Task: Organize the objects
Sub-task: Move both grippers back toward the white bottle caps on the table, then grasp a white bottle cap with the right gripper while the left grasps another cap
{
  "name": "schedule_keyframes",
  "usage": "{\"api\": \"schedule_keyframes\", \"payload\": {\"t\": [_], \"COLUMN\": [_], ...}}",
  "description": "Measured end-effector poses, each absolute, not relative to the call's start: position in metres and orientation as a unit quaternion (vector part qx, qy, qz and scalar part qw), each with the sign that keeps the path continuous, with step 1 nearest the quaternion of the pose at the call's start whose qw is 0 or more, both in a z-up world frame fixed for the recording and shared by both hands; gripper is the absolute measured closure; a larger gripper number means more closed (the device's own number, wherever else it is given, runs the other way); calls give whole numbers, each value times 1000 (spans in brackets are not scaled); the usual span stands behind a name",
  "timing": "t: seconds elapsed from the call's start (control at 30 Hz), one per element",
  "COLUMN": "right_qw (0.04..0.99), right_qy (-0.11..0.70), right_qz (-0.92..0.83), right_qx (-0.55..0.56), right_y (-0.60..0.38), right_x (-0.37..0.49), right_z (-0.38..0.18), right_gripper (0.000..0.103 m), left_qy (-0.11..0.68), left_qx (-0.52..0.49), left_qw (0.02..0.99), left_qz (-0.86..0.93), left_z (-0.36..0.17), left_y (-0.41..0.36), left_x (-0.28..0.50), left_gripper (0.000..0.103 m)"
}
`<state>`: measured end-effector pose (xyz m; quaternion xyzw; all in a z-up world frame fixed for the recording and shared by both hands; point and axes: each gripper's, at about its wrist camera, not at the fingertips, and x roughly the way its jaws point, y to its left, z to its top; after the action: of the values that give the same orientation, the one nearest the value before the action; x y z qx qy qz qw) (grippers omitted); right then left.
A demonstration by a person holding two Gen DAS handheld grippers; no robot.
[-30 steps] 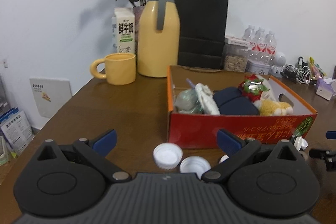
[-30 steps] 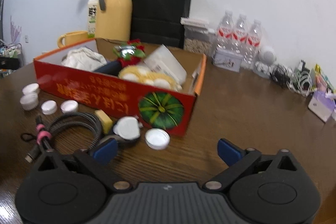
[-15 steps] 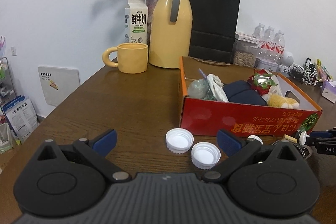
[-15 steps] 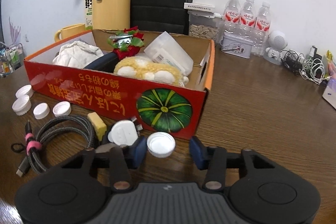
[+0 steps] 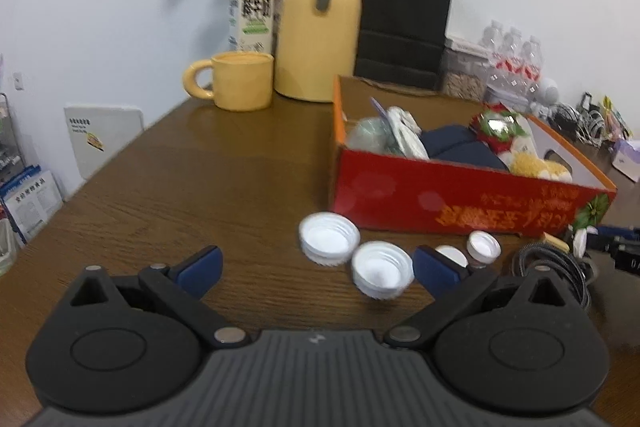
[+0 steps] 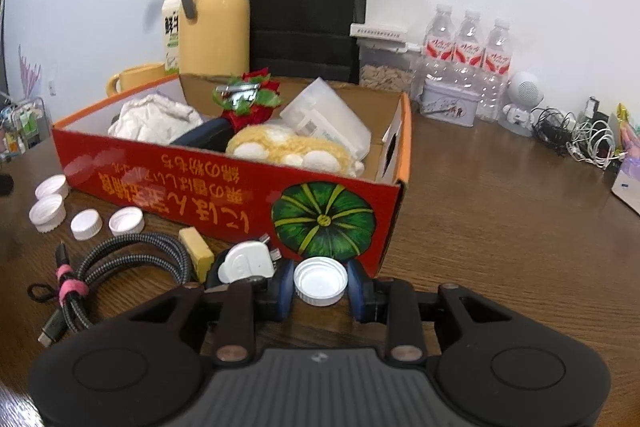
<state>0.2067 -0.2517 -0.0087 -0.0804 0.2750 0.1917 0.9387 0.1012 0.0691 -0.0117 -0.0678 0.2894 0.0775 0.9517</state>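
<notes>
A red cardboard box [image 6: 224, 183] holds a plush toy, a cloth and other items; it also shows in the left wrist view [image 5: 460, 203]. My right gripper [image 6: 320, 285] is shut on a white bottle cap [image 6: 320, 281] on the table just in front of the box. My left gripper [image 5: 318, 269] is open and empty above the table. Two larger white caps [image 5: 330, 243] [image 5: 382, 273] lie between its fingers, and two small caps [image 5: 484, 247] lie past its right finger. The same caps show at the left of the right wrist view [image 6: 48, 213].
A braided cable [image 6: 120, 255], a white plug [image 6: 248, 261] and a yellow block [image 6: 196, 253] lie beside the right gripper. A yellow mug [image 5: 240, 81], yellow flask [image 5: 318, 27], milk carton, black bag [image 6: 306, 11] and water bottles [image 6: 468, 55] stand behind the box.
My right gripper moved forward to the white cap and closed on it. My left gripper pulled back and shifted left, staying open; the caps now sit further ahead in its view.
</notes>
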Motion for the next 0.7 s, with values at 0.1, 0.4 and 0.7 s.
{"api": "schedule_keyframes", "payload": {"t": [0.1, 0.4, 0.7], "right_qw": [945, 955, 956], "right_qy": [258, 230, 228], "right_qz": [187, 174, 173], "right_qx": [-75, -67, -65], "right_y": [-254, -257, -257], "right_x": [200, 190, 190], "right_z": [-6, -1, -1], "right_gripper": [76, 76, 76], "left_qy": [304, 326, 323], "left_qx": [-64, -60, -57], "left_qw": [948, 941, 943], "left_qz": [68, 63, 56], "left_z": [-20, -30, -31], "left_y": [59, 45, 41], "left_x": [109, 129, 129], "left_gripper": [0, 0, 36]}}
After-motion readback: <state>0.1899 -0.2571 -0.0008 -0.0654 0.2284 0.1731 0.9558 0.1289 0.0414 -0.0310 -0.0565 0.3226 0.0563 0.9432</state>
